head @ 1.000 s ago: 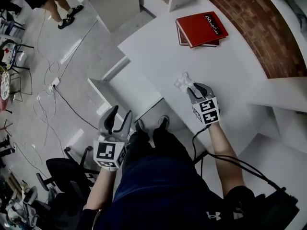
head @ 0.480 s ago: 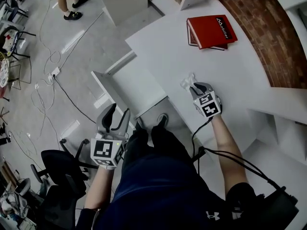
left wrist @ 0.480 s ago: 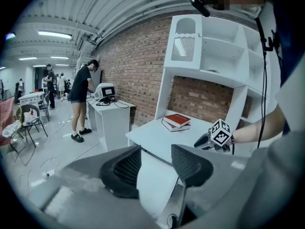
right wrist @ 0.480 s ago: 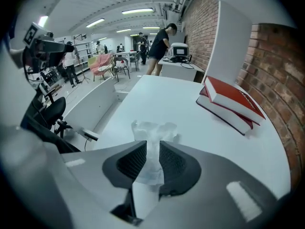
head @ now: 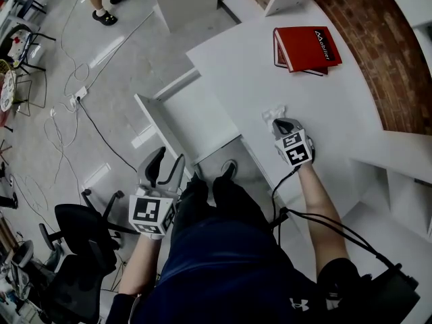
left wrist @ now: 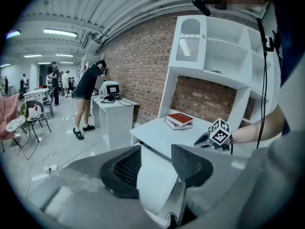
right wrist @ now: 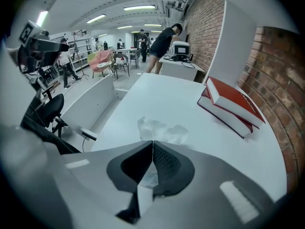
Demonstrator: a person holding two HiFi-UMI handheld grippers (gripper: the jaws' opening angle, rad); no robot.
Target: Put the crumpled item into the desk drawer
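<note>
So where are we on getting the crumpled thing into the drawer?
Done: the white desk drawer stands pulled open. In hand: the right gripper is shut on the crumpled clear plastic item, which lies on the white desk, not yet lifted. Left: carry it across to the drawer and release. The left gripper is open and empty.

- Crumpled item: the near part is covered by the closed jaws of the right gripper in its own view.
- Drawer: the 6 o'clock end is hidden behind the left gripper in that gripper's view.
- Person: cut off by the head view's top edge at 11 o'clock; only lower legs and shoes show.
- Book: the cover print is too small to read.
</note>
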